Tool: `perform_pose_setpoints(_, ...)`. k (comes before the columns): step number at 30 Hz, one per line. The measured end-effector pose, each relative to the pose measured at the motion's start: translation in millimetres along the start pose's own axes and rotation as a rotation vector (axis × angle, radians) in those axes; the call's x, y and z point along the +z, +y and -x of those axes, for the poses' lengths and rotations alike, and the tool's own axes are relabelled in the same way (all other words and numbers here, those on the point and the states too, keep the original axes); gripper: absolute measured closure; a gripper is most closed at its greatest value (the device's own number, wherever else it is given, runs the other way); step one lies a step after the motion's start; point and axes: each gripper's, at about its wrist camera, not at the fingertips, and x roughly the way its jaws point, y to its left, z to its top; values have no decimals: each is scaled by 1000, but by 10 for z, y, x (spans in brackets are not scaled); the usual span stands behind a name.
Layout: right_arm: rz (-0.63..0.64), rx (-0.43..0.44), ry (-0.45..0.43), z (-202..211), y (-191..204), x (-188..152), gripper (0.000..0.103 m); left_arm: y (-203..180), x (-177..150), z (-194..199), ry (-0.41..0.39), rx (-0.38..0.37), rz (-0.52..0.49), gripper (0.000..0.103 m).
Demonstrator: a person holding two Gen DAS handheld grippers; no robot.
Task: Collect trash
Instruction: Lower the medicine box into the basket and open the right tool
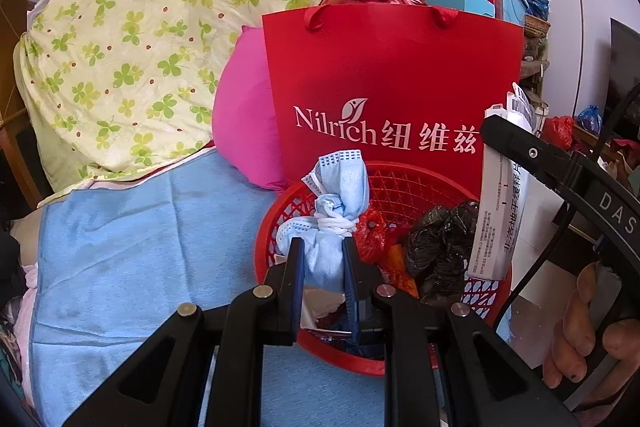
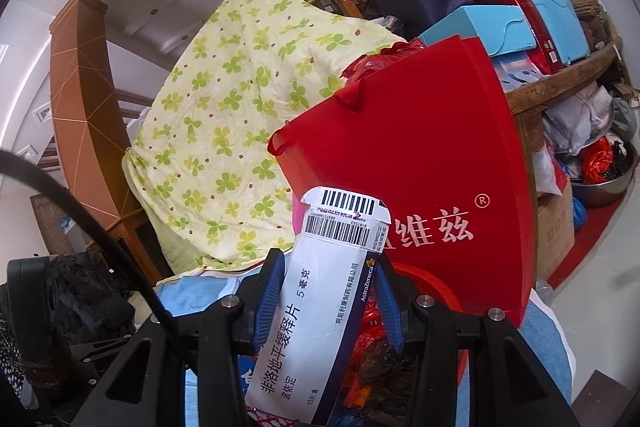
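— Where's that blue face mask (image 1: 334, 215) now?

— Bunched up and knotted with its own white ear loops, sitting right between the fingers of the left gripper (image 1: 323, 247). The fingers are clamped on its lower half, and the rest sticks up above the tips. It hangs over the red basket (image 1: 404, 183), near the left rim.

— And the other hand?

— The right gripper (image 2: 328, 267) has the white medicine box (image 2: 320, 307) between its blue pads (image 2: 267, 291). The fingers stand partway apart, pressed against the box's two long sides. The box is tilted, with its torn barcode end up and its lower end down over the basket (image 2: 432, 291).

— What's in the basket already?

— A crumpled black plastic bag (image 1: 440, 247) and a bit of red plastic (image 1: 372, 235) beside it. From the left camera the box (image 1: 502, 195) stands up at the basket's right edge.

— What's behind it all?

— A red paper bag (image 1: 392, 75) with white lettering stands right behind the basket. The basket sits on a blue cloth (image 1: 140, 247), and a clover-print quilt (image 1: 140, 39) is heaped up to the left.
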Motion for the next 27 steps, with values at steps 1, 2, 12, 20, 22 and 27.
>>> perform_pose_setpoints(1, -1, -2, 1, 2, -10, 1, 56, -5, 1, -5, 1, -2, 0, 84)
perform_pose_setpoints(2, -2, -3, 1, 4, -16, -2, 56, -7, 2, -11, 2, -4, 0, 84)
perform_pose_setpoints(12, -19, -19, 7, 29, -49, -14, 56, -41, 3, -106, 12, -11, -5, 84)
perform_pose_setpoints(20, -31, -28, 12, 37, -76, -22, 55, -68, -10, -132, 12, -9, -12, 84)
perform_pose_setpoints(22, -31, -30, 10, 44, -78, -25, 55, -74, -9, -137, 13, -9, -12, 84)
perform_pose_setpoints(27, -31, -30, 13, 48, -83, -25, 55, -79, -17, -153, 15, -10, -14, 83)
